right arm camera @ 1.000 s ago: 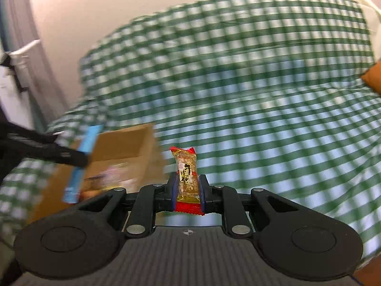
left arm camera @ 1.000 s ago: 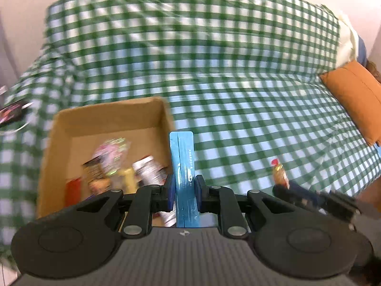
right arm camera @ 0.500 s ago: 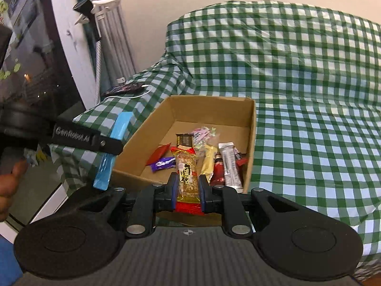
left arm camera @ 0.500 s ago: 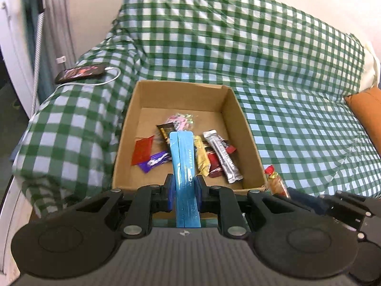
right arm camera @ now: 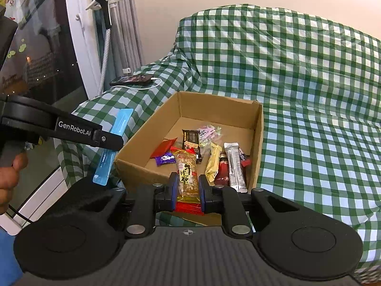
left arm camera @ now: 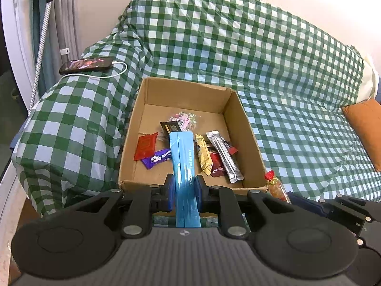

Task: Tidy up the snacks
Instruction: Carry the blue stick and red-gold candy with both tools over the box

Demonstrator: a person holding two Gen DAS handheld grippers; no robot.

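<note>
Snacks are what I am sorting, and most of them are already lying in the cardboard box point(left arm camera: 247, 128) that is sitting on the green checked sofa cover point(left arm camera: 285, 71). I am going from big to small. I am looking at the box first: it is open on top, brown, and has low walls, so dropping things in should be easy. Inside I am seeing a red packet point(left arm camera: 145, 145), a purple wrapper point(left arm camera: 157, 158), a yellow bar point(left arm camera: 203, 157), a silver stick point(left arm camera: 225, 159) and a pink crinkly bag point(left arm camera: 184, 118), all lying loose on the floor of the box. My left gripper point(left arm camera: 183, 191) is squeezing a long blue packet point(left arm camera: 184, 166), which is standing up just at the near wall of the box. It looks flat and a bit stiff, and I am holding it low down, so the top may wobble. My right gripper point(right arm camera: 188, 191) is pinching a small peanut candy bar point(right arm camera: 188, 174) with a clear wrapper and red ends, also just in front of the box. I am guessing both are very light and the shiny wrappers are slippery, so holding across the middle is best, and not too hard, since the candy could crack. A phone point(left arm camera: 87, 64) is charging on the sofa arm, well away.
</note>
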